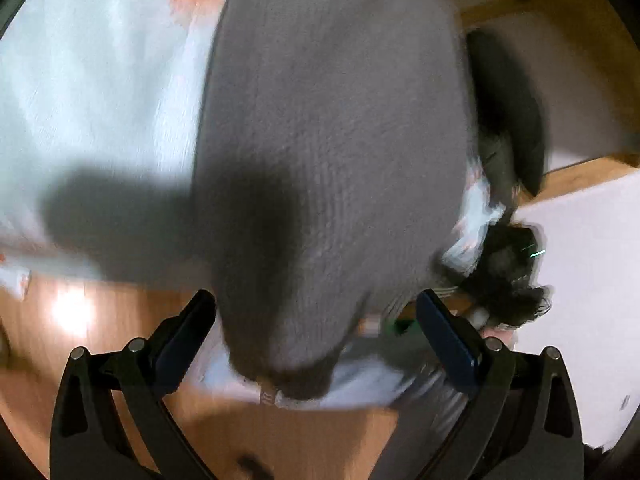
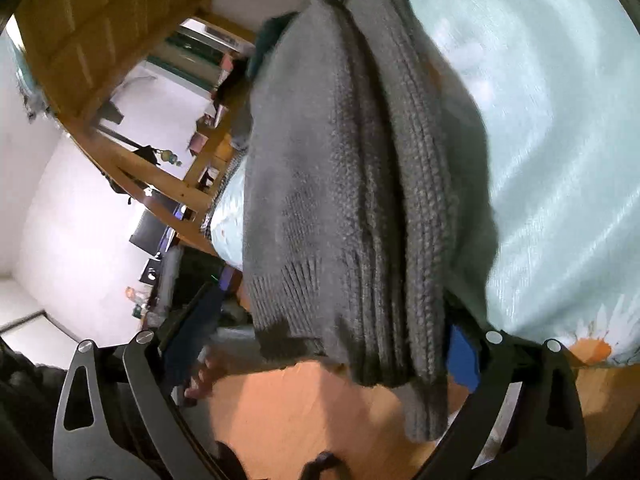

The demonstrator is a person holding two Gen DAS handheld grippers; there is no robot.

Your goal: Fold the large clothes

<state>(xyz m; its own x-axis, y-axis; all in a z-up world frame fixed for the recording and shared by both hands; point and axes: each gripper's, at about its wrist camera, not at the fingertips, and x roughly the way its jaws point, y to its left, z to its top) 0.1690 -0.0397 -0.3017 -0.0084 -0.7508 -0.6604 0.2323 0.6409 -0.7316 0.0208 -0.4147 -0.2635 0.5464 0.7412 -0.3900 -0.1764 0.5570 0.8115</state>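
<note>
Looking along the left gripper [image 1: 316,320], the grey knitted sweater [image 1: 332,128] fills most of the view, and it's pretty blurry. Its black fingers [image 1: 188,332] are spread wide, and the near end of the sweater sits right in the gap between them, but neither pad looks pressed against the knit, so nothing is pinched there as far as I can make out. The sweater lies on a pale mint bedsheet with orange flower prints [image 1: 92,72], stretching away from the fingers toward the top of the frame, with the near edge hanging over an orange-brown wooden surface [image 1: 120,320]. A dark shadow falls across the sheet and the knit on the left. On the right gripper [image 2: 328,332] the same sweater [image 2: 340,168] is bunched in thick folds with the ribbed hem closest to the camera. The fingers here also stand wide apart; the folded hem drapes over the blue-padded right finger [image 2: 464,356] and covers most of it, while the left finger [image 2: 192,332] is clear of the cloth. I can't tell if that right pad is actually touching the knit or just hidden behind it. The mint sheet [image 2: 552,120] is on the right of the sweater, a white wall [image 2: 72,208] and wooden beams off to the left.
</note>
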